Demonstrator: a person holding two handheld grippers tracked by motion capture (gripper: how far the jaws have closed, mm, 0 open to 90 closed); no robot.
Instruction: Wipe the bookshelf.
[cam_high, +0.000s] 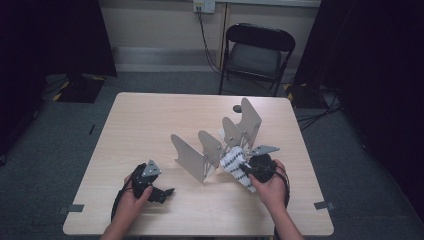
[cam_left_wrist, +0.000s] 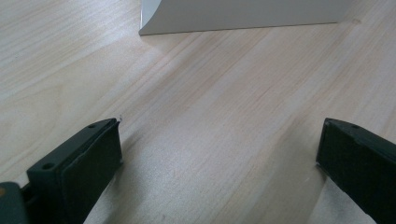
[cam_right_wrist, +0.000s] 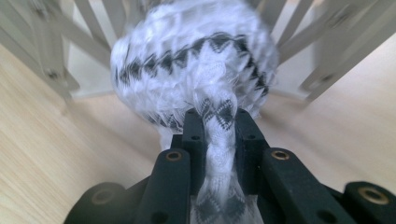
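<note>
While the left gripper (cam_high: 167, 191) gapes empty, right fingers (cam_right_wrist: 194, 126) pinch one patterned cloth (cam_right_wrist: 196, 70) beside four panels (cam_high: 189, 156).

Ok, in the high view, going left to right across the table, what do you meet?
Left tool → folding rack → black-and-white patterned cloth → right tool.

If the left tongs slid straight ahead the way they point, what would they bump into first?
Probably the grey rack's nearest panel. The open left tongs point across bare table toward its bottom edge, though how far off it stands is hard to judge.
</note>
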